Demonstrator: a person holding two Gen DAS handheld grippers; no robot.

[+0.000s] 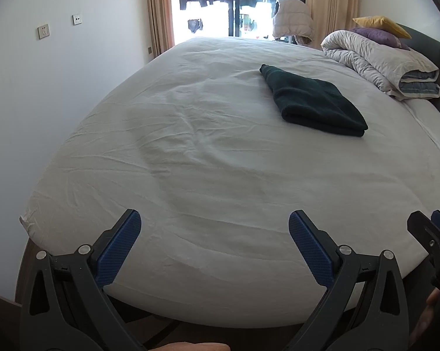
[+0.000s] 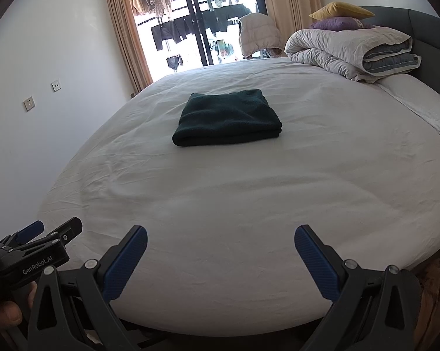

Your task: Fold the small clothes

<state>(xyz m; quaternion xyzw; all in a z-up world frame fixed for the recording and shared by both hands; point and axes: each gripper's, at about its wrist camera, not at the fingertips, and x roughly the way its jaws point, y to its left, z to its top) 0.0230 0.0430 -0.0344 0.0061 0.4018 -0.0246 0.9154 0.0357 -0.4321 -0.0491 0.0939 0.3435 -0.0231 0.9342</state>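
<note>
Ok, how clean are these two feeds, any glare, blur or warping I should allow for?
Left wrist view: window blown out white, bed bulged round by the fisheye, a soft shadow across the sheet. Right wrist view: same backlight, dark green garment sharp but its folds hard to read. No motion blur in either.

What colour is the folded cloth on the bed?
Very dark green, plain; clearest in the right wrist view: cloth.
</note>
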